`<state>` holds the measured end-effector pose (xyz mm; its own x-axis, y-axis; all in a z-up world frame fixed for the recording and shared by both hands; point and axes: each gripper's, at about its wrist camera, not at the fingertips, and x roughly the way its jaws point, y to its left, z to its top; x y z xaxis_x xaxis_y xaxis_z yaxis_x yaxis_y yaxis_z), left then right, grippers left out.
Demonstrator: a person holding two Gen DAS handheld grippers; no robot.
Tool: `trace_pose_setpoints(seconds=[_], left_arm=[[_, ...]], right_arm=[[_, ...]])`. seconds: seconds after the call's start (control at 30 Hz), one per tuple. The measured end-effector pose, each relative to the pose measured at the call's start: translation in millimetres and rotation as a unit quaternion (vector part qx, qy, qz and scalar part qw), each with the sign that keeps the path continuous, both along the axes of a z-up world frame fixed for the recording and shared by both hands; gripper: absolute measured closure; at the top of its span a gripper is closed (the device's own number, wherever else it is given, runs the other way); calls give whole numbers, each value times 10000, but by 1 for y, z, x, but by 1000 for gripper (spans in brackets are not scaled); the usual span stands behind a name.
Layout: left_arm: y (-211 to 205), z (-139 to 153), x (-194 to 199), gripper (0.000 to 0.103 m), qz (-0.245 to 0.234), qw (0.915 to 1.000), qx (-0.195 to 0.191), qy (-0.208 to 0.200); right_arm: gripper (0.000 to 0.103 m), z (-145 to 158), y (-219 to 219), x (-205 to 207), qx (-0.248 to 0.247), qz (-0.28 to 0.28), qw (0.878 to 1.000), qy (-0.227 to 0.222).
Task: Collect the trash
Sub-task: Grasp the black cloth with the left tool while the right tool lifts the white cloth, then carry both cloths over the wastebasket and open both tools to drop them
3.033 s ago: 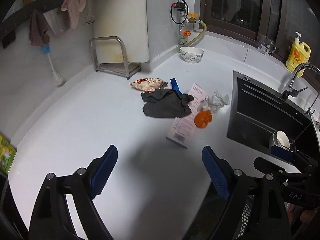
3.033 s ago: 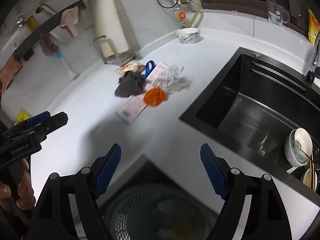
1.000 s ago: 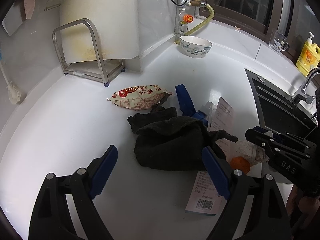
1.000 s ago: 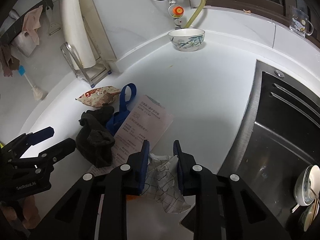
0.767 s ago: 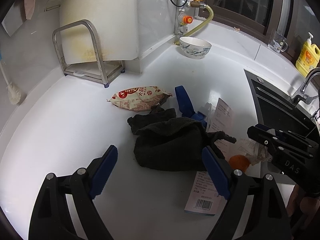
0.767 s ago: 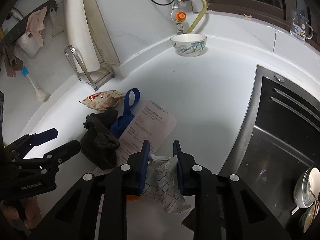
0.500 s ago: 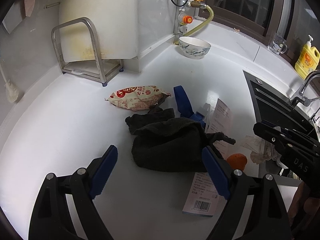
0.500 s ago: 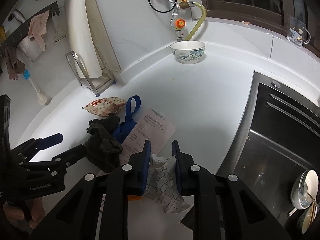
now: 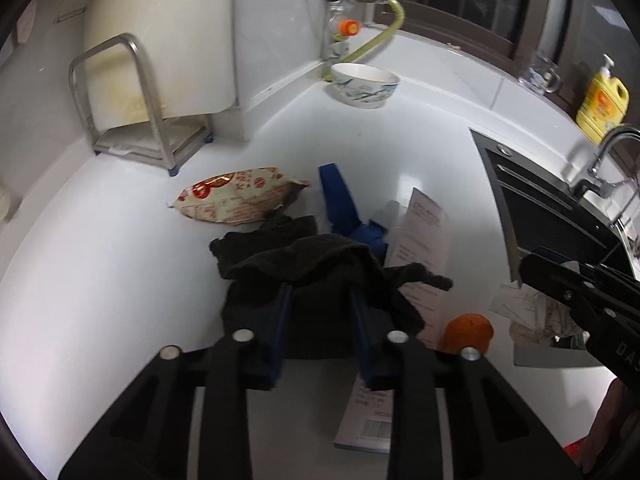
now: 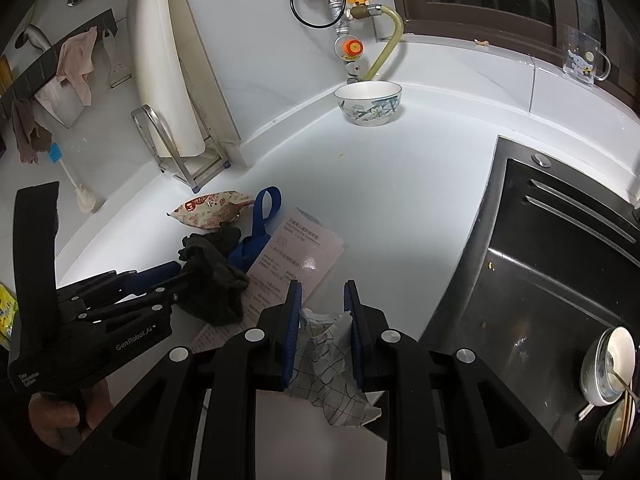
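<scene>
since half a second ago the left gripper [image 9: 318, 332] has gone from wide open above the dark cloth [image 9: 320, 276] to pinched in on it; its blue pads now press into the near fold from both sides. the right gripper [image 10: 322, 336] has lifted a little further and still clamps the crumpled checked paper [image 10: 332, 364], which hangs between its narrow fingers, clear of the counter [image 10: 400, 200].

still lying on the counter: snack wrapper [image 9: 240, 200] behind the cloth, blue strap [image 9: 340, 208] partly under it, printed leaflet [image 9: 420, 240] to the right with one cloth corner draped on it, orange lump [image 9: 468, 334] beside the leaflet's near end. bowl [image 10: 368, 102] well back by the wall, sink [image 10: 560, 260] to the right.

step in hand, as i read it: two pickups at once, paper already secured, cloth just grasped but not yet raised. whether the cloth counts as trash i cannot tell.

next move likely calls for a straight lift of the cloth, slow enough that the draped corner slides off the leaflet without dragging it or the strap along. no bin shows in either view now, so both loads would have to travel out of frame.
</scene>
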<state>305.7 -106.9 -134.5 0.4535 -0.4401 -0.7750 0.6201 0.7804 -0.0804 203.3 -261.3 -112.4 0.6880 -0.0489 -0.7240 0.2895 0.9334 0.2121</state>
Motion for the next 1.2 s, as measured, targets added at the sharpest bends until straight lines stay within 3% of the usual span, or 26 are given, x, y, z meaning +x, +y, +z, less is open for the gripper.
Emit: trace_pose_setpoints(seconds=[0.2,0.57,0.93,1.2], left_arm=[[7,11,-3,87,-31,9999,-138,-18],[22,46,-19,90,-99,9992,-347,-191],[49,64,-56,90,17,9990,-403,-182],[71,81,-106,90,271,9982,-440,-290]], right_arm=[[82,4,4,-6,12,25,10000,-18],[82,19,20,-19,-39,93,9999,-82],[82,36,40,-48,-71,159,9997,-157],[82,48,53,-92,-42,415,9988,-248]])
